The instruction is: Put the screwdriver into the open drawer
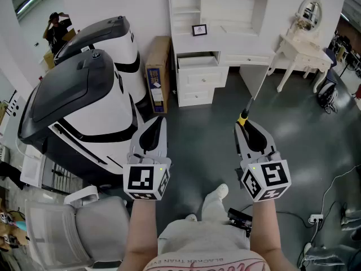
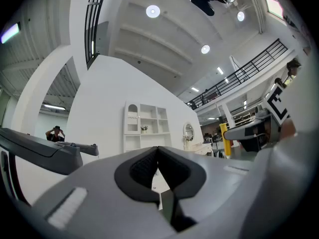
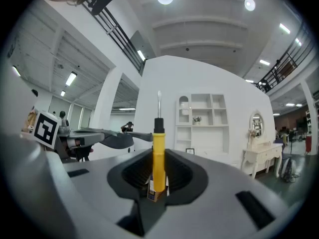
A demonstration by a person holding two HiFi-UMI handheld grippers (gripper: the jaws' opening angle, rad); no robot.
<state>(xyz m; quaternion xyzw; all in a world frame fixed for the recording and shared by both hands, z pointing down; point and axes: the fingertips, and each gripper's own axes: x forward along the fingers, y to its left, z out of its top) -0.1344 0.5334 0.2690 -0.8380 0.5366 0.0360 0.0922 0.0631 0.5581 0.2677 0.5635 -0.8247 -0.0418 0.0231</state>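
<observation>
My right gripper (image 1: 246,124) (image 3: 158,176) is shut on a screwdriver (image 3: 158,153) with a yellow handle, a black collar and a steel shaft that sticks out ahead of the jaws (image 1: 246,110). My left gripper (image 1: 155,130) (image 2: 158,169) is shut with nothing between its pads. The white desk unit (image 1: 217,38) stands ahead across the grey floor; its top drawer (image 1: 198,61) is pulled open, with two shut drawers below. Both grippers are held level, well short of the drawer. In the right gripper view the desk unit (image 3: 202,126) shows small behind the screwdriver.
A large black-and-white machine (image 1: 90,103) fills the left. A tall cardboard box (image 1: 157,75) leans beside the desk. A white dressing table with an oval mirror (image 1: 303,47) stands at the right. A grey chair (image 1: 79,224) is at my lower left. A person (image 1: 56,30) stands far left.
</observation>
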